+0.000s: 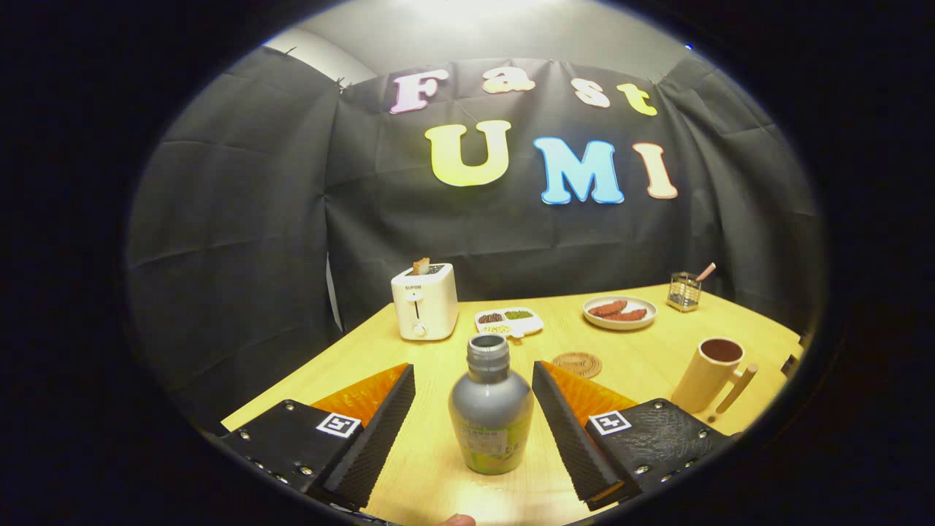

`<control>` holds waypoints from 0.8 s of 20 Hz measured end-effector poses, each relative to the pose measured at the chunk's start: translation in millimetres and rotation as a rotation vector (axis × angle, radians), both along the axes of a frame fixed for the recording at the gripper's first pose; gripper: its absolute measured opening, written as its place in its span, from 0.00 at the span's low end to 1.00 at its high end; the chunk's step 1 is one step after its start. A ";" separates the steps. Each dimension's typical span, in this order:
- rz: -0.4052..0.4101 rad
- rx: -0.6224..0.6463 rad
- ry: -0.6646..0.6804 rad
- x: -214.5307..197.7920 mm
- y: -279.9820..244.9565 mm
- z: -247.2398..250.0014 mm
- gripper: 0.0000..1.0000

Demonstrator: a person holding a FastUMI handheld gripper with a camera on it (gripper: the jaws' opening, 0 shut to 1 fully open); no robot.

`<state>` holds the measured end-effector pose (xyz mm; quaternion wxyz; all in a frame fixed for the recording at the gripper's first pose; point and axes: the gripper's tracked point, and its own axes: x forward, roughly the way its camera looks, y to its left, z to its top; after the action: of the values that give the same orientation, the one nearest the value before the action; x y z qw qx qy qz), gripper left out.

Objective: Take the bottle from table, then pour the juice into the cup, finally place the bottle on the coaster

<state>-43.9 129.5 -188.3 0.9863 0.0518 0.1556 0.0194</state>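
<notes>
Gripper [473, 420] is sitting with its fingers spread wide, straddling the juice bottle [491, 413]; a gap is showing on both sides, so nothing is pinching yet. Bottle is standing upright on the wooden table [409, 453], cap off, neck open, which is probably why the grip is lining up low on the body: keeps the mouth free for pouring. Judging this as the pre-grasp step; closing squarely matters, an off-centre squeeze could tip it.

Using the bottle as reference: round coaster [576, 364] is lying just beyond it to the right, bare tabletop between them. Cup [712, 374] is standing further right, handle toward the gripper, well apart from the bottle, so room for a tilt. Table's near-left edge is running close behind the left finger. Beyond the bottle: white toaster [424, 301] to the left, snack tray [509, 321] straight behind, plate of sausages [619, 312] and utensil holder [684, 291] far right.
</notes>
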 end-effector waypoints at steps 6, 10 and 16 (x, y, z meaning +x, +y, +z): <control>0.002 -0.034 0.063 -7.3 -2.5 -28.3 0.98; -0.011 -0.040 0.093 -5.0 -0.3 -42.9 0.99; -0.032 -0.066 0.156 -2.0 -4.2 -69.6 0.98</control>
<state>-45.9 125.3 -257.9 0.9726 0.0230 0.2315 -0.0057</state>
